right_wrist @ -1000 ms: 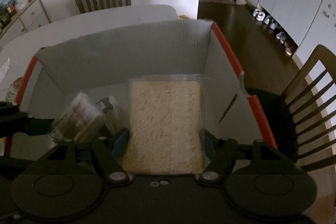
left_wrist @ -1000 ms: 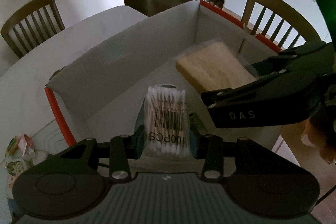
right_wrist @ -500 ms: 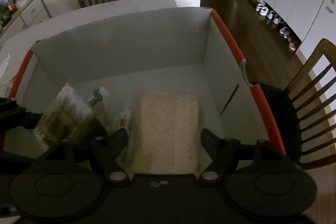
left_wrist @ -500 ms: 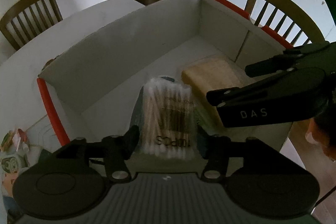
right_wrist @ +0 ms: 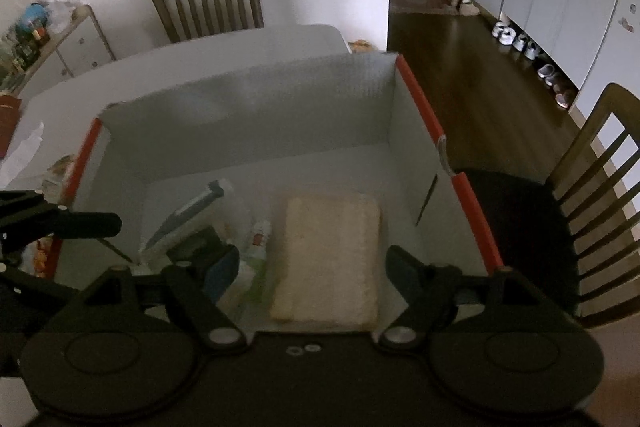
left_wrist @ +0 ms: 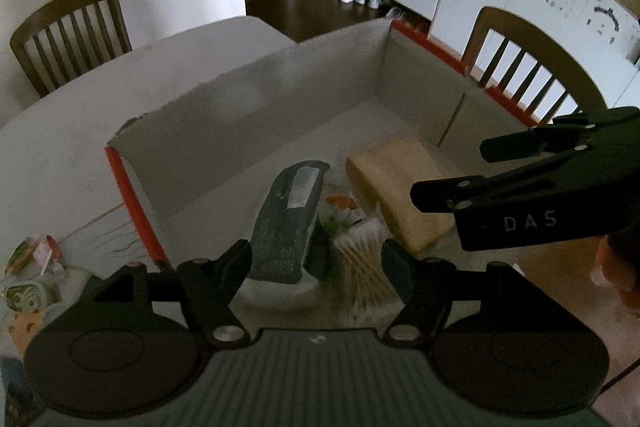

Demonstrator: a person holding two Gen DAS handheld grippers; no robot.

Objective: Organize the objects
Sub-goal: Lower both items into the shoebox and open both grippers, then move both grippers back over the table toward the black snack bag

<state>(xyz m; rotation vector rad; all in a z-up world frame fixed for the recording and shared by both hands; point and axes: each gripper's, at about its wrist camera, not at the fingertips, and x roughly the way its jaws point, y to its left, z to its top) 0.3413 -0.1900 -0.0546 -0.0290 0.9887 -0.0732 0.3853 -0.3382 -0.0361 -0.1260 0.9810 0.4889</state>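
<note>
My left tongs (left_wrist: 316, 259) stand wide, the jaws having just been opening, and they press on nothing: the swabs (left_wrist: 366, 263) lie loose on the floor of the box (left_wrist: 248, 115), low between the two fingers and nearer the right one. Just left of the swabs a grey pack (left_wrist: 286, 223) leans up at a tilt, a white label at its top end, and a small printed packet (left_wrist: 342, 211) shows between them. My right tongs (right_wrist: 316, 263) are also wide, and their jaws have just been opening too; the sponge (right_wrist: 330, 255) lies flat on the box floor between their fingers, clear of both pads. In the left wrist view the right tongs reach in from the right side, above the sponge. In the right wrist view the left tongs come in from the left edge, over the red rim. The box sits on a white table (left_wrist: 72, 147), near its right edge, with wooden chairs (left_wrist: 68, 31) around it. A few small wrappers (left_wrist: 32, 255) lie on the table outside the box's left wall.
</note>
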